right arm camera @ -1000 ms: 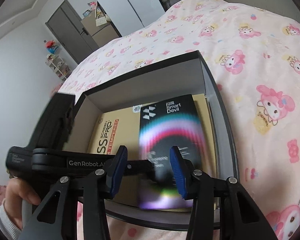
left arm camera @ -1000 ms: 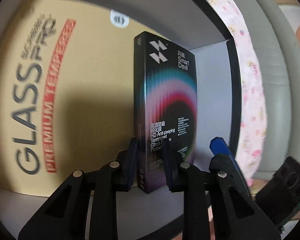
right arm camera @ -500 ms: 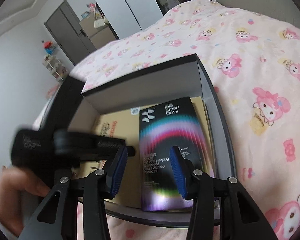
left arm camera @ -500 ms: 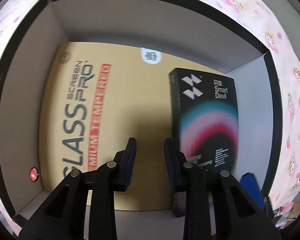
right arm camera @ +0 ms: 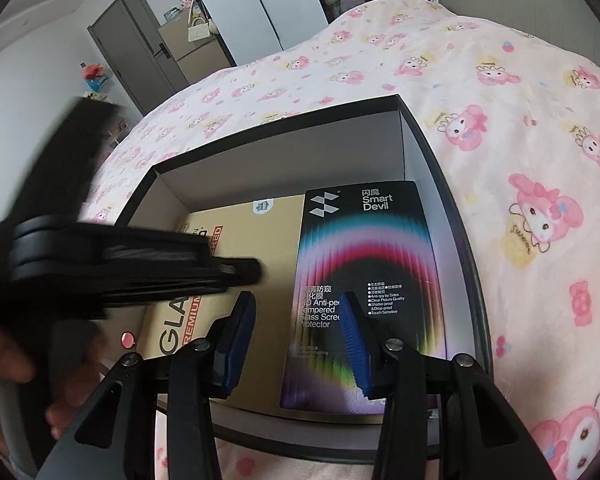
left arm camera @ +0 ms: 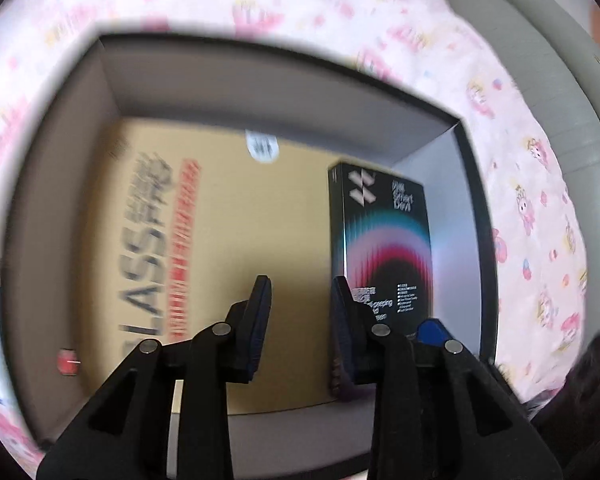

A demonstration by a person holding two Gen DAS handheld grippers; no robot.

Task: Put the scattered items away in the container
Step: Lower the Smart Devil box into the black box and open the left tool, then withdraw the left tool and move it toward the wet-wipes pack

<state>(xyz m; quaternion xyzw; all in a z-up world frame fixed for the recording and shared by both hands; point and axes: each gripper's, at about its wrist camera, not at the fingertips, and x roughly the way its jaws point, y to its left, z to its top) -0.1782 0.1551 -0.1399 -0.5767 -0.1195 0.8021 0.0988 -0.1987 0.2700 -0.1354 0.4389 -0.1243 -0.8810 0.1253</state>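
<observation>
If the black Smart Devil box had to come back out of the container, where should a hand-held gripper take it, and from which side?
Probably across its long edges, from above. The black Smart Devil box lies flat on the tan glass-protector box, its right edge close to the container wall, so its thin sides are the only graspable faces. The left edge has open room; the wall-side finger fits tightly.

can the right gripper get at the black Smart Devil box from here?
Probably yes. The right gripper is open and empty just above the black box, which lies face up in the container; the left gripper sits off to the side.
</observation>
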